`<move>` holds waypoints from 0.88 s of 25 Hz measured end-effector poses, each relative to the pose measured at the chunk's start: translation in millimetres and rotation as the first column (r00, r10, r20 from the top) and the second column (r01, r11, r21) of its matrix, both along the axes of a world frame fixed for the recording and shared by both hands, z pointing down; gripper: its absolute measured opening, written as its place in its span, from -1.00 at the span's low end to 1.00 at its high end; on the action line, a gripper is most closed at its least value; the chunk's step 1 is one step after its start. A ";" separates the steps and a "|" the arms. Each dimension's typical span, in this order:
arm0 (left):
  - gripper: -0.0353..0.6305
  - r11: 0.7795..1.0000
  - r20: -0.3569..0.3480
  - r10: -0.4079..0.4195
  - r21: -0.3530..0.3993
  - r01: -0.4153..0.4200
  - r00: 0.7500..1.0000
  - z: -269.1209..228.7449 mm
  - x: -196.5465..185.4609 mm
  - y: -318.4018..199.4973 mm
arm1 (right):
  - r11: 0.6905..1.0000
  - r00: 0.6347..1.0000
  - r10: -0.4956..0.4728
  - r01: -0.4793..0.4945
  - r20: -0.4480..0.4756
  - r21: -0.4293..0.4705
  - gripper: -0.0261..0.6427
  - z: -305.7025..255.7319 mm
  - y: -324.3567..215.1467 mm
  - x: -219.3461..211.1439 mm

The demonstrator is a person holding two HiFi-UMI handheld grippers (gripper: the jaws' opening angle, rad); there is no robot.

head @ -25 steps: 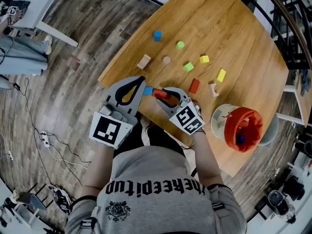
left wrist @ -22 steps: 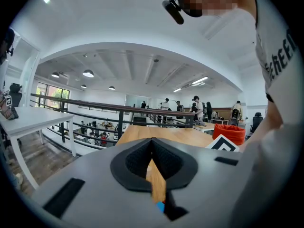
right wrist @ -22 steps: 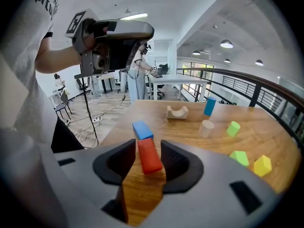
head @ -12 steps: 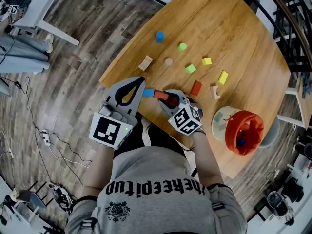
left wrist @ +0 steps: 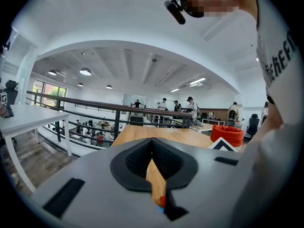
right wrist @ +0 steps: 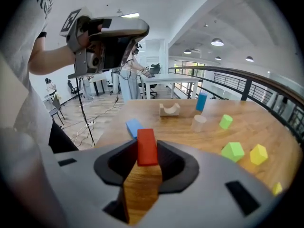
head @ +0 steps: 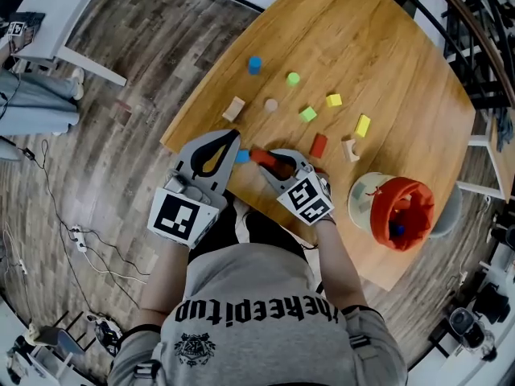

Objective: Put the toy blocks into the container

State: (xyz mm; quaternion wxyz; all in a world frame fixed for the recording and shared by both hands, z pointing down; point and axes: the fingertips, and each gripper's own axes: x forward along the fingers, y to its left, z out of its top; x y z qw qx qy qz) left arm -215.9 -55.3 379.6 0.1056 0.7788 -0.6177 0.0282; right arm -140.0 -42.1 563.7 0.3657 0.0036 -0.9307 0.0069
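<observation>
Blocks lie scattered over the wooden bench (head: 362,47), and one of them is in hand. The right tool (head: 269,159) points down at the near left edge of the bench, and its jaws have just been closing. A red block (head: 262,157) stands between them, and in the right gripper view the dark pads sit against both long sides of this block (right wrist: 147,147). Whether it is off the wood cannot be told. A flat blue block (head: 243,156) lies just beyond it, close to the same edge.

The left tool (head: 234,137) hangs at that edge too, its tip just beside the blue block. Its jaws are pressed together with nothing between them, as the left gripper view (left wrist: 152,146) shows.

Further in, toward the middle of the bench, lie a wooden arch (head: 234,108), a pale cylinder (head: 271,104), a blue cylinder (head: 255,64) and a green cylinder (head: 293,79). A green block (head: 308,114), a yellow block (head: 334,100), a long yellow block (head: 363,125), a second red block (head: 319,145) and a second wooden arch (head: 350,149) lie toward the right.

The container (head: 364,201), cream outside with a red rim, stands near the near right edge, well apart from the right tool, with some blocks already inside.
</observation>
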 end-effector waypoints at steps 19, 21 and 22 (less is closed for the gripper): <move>-0.85 0.971 0.006 0.234 0.056 -0.234 0.972 -19.1 70.0 -28.2 | 0.935 0.877 0.347 -0.353 0.332 -0.045 -0.52 -116.5 -45.6 42.8; -0.85 0.962 0.009 0.267 0.062 -0.267 0.964 -21.7 80.9 -31.6 | 0.920 0.854 0.376 -0.390 0.360 -0.036 -0.52 -129.4 -49.3 52.6; -0.85 0.956 0.010 0.286 0.068 -0.286 0.958 -23.0 86.9 -33.4 | 0.912 0.842 0.391 -0.409 0.372 -0.031 -0.52 -135.4 -50.9 58.0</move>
